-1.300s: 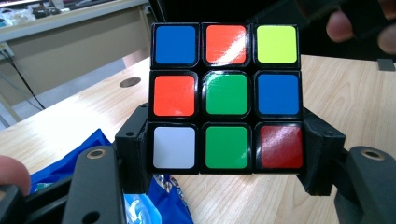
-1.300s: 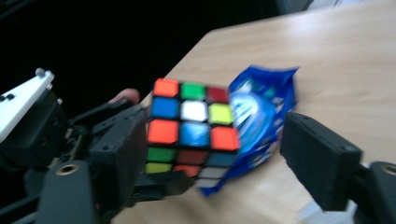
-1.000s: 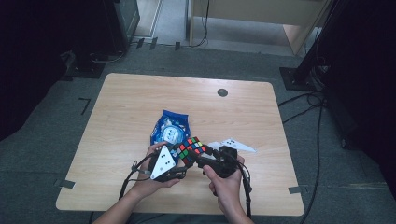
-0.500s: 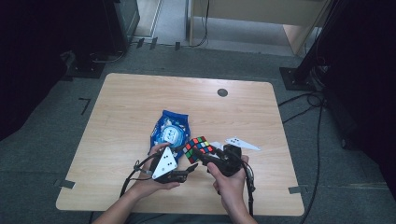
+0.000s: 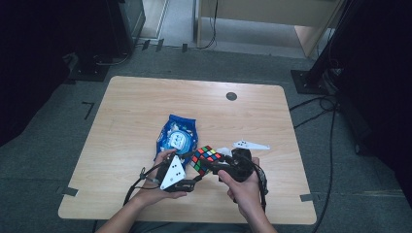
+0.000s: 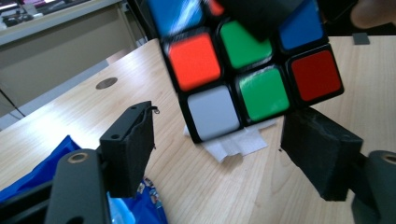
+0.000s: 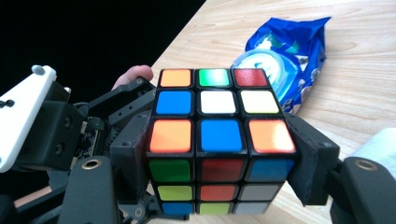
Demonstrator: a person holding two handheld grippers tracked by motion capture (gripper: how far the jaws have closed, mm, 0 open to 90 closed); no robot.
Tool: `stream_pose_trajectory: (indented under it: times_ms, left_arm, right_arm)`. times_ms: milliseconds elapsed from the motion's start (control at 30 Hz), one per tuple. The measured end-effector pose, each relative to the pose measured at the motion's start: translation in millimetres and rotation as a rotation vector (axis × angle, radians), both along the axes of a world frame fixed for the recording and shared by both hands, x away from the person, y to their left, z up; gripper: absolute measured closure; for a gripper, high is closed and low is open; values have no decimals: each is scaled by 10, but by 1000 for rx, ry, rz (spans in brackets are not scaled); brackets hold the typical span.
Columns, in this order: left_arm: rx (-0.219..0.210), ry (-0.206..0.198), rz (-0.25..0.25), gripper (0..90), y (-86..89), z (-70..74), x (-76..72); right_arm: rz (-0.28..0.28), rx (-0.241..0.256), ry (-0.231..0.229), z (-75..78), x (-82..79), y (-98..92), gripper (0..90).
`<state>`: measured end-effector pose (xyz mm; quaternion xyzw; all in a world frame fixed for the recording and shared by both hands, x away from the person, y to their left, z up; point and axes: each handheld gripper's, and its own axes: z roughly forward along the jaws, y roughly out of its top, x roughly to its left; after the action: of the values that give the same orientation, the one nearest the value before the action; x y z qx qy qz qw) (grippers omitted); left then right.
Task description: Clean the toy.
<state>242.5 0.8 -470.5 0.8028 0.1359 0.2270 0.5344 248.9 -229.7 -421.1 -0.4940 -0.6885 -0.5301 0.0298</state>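
The right claw (image 7: 219, 154) grips the puzzle cube (image 7: 218, 140) between its jaws, held above the near part of the surface (image 5: 136, 111). The left claw (image 6: 224, 154) stands wide open just beside the cube. A blue snack bag (image 5: 176, 137) lies behind, white paper (image 5: 251, 144) nearby.

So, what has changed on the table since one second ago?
Little changed. The right gripper stays shut on the cube. The left gripper stays open beside it. Both shifted only slightly. The blue packet, tissue and white piece have not moved.
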Motion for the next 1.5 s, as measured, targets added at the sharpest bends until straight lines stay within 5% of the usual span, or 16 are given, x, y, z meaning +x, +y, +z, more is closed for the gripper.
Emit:
stream_pose_trajectory:
  times_ms: [500,900,1033,1233,1400,1500]
  left_arm:
    - [-6,-32,-19,173,-65,22,-63]
    - [60,-102,-12,335,-105,-14,-119]
    - [61,-78,21,336,-53,-5,-60]
    - [30,-5,98,337,62,-9,91]
    - [40,5,105,336,53,-26,96]
    - [46,10,107,336,42,-31,97]
  right_arm:
    - [70,-60,47,-85,6,149,338]
    - [52,-61,56,-87,4,155,338]
    - [74,-55,47,-66,26,114,337]
    - [50,-36,-62,79,28,-112,335]
    - [-86,-195,-153,-120,155,-269,334]
    - [-159,-282,-117,-394,272,-338,335]
